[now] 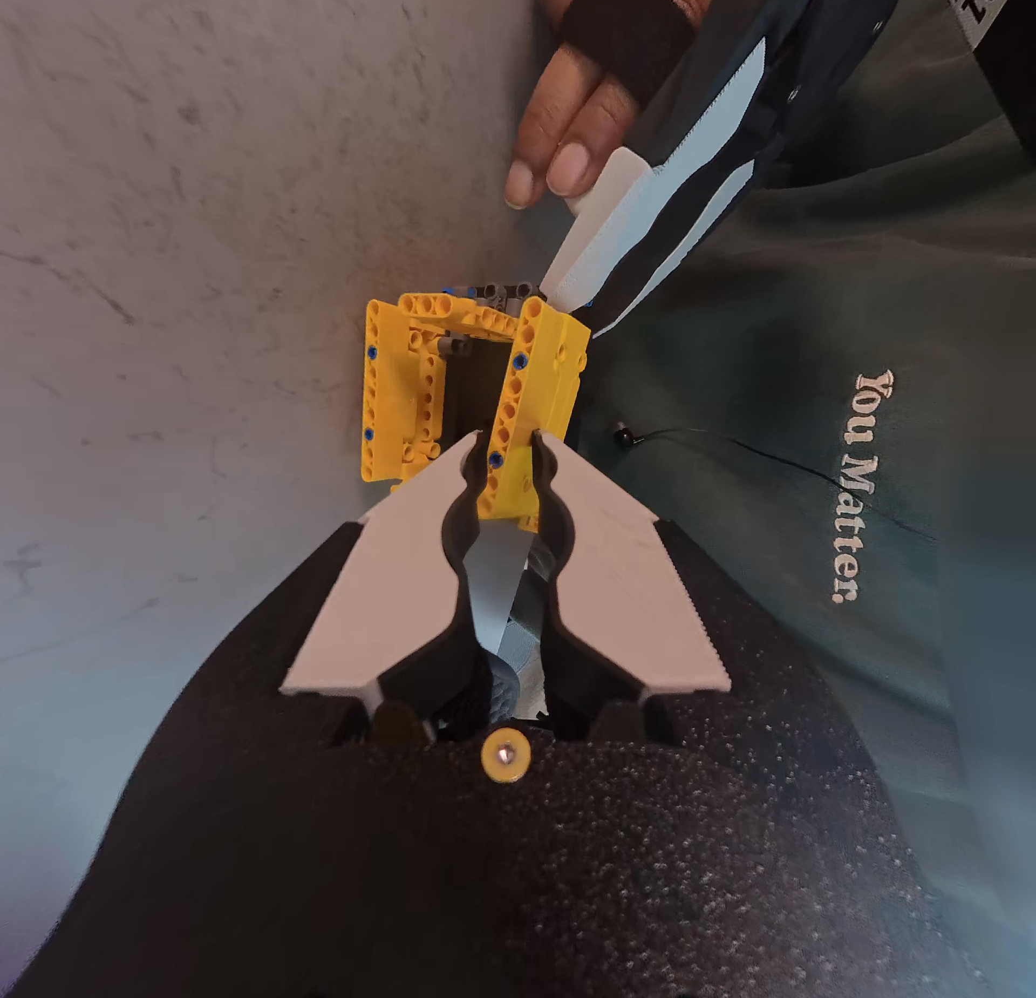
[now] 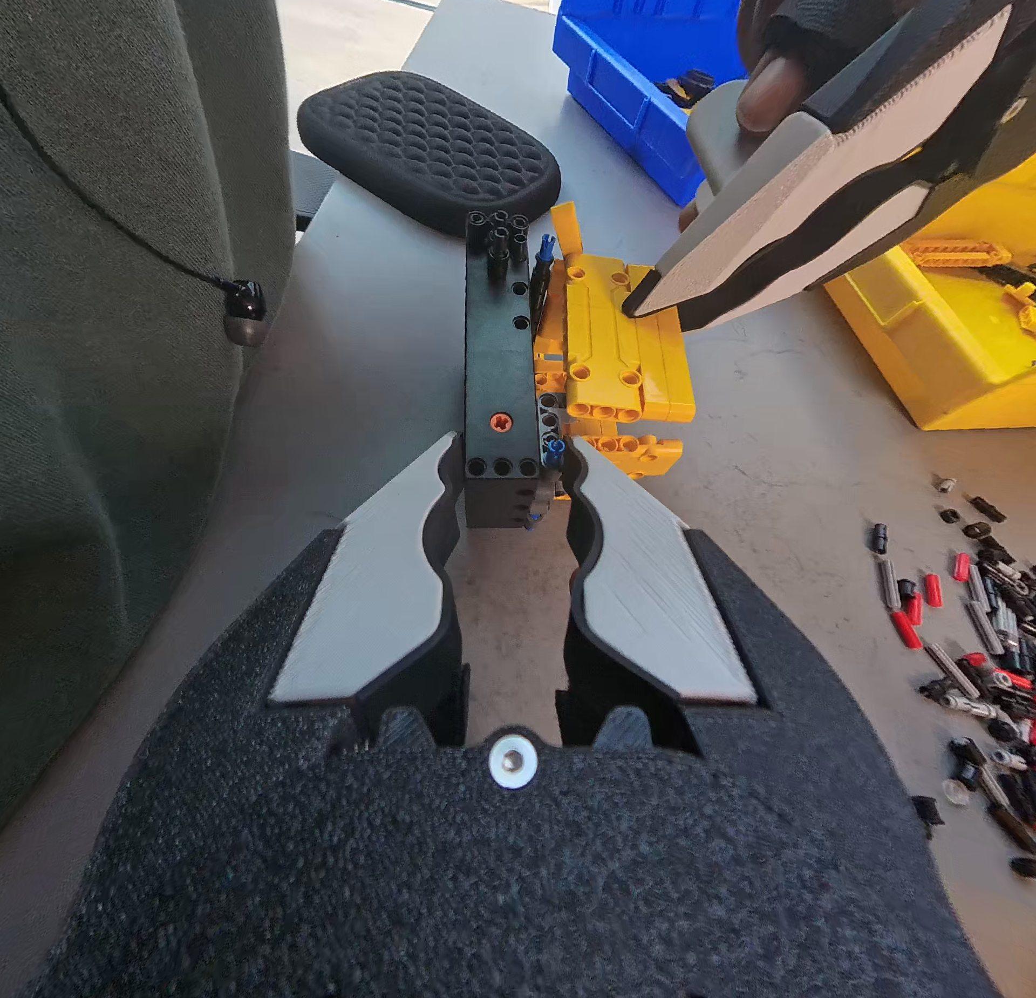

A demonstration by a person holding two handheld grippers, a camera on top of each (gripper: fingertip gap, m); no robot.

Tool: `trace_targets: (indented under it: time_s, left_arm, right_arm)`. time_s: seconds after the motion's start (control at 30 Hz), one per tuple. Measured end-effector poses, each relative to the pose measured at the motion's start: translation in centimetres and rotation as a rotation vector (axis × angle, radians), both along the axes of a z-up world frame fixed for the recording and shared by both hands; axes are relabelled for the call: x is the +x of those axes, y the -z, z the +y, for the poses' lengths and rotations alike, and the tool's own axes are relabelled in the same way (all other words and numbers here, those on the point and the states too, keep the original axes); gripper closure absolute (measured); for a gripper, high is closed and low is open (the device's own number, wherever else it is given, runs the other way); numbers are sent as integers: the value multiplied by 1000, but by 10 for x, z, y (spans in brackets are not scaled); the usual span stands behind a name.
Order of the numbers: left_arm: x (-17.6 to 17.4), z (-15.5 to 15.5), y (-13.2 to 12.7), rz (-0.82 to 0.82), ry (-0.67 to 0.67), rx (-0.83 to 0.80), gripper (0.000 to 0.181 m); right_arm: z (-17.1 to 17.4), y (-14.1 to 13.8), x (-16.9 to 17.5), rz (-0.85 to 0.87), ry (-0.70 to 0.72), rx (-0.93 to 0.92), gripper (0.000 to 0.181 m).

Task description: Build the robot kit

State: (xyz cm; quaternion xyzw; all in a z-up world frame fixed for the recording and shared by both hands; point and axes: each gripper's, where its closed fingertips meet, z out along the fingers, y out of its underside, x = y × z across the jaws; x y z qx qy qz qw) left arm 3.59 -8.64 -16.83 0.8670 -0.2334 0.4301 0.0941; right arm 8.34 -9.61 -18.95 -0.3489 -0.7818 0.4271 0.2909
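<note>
Left wrist view: left gripper (image 1: pixel 507 438), grey-and-black fingers pinching one yellow plastic side wall of the yellow building-brick assembly (image 1: pixel 476 388), a frame of holed beams with blue pins, held just above the grey table top (image 1: pixel 196 242). Touching the assembly's far end, tips of the right gripper (image 1: pixel 566 298). Behind it, a person's hand (image 1: pixel 583 102) with a black strap across the fingers, and a dark green sweatshirt (image 1: pixel 785 522) filling the right side.

Right wrist view: right gripper (image 2: pixel 511 444), fingers closed on the long black holed block (image 2: pixel 499 365) forming one side of the same assembly (image 2: pixel 616 348), near end of the block and a blue pin between the tips. Left gripper (image 2: pixel 650 304) reaching in from upper right, tips clamped on a yellow panel. Beyond the assembly, a black honeycomb-textured pad (image 2: pixel 426 147). Farther right, a blue plastic bin (image 2: pixel 633 62) and a yellow plastic bin (image 2: pixel 953 354). Scattered at far right on the grey table (image 2: pixel 785 494), a pile of small black, grey and red connector pins (image 2: pixel 981 634).
</note>
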Motion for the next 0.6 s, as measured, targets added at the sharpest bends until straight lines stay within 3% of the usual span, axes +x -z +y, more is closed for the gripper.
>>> trace_targets:
  time_s: [0.6]
  left_arm:
    - [3, -4, 0, 54, -7, 33, 168]
  right_arm:
    - [5, -14, 10, -70, 36, -18, 147]
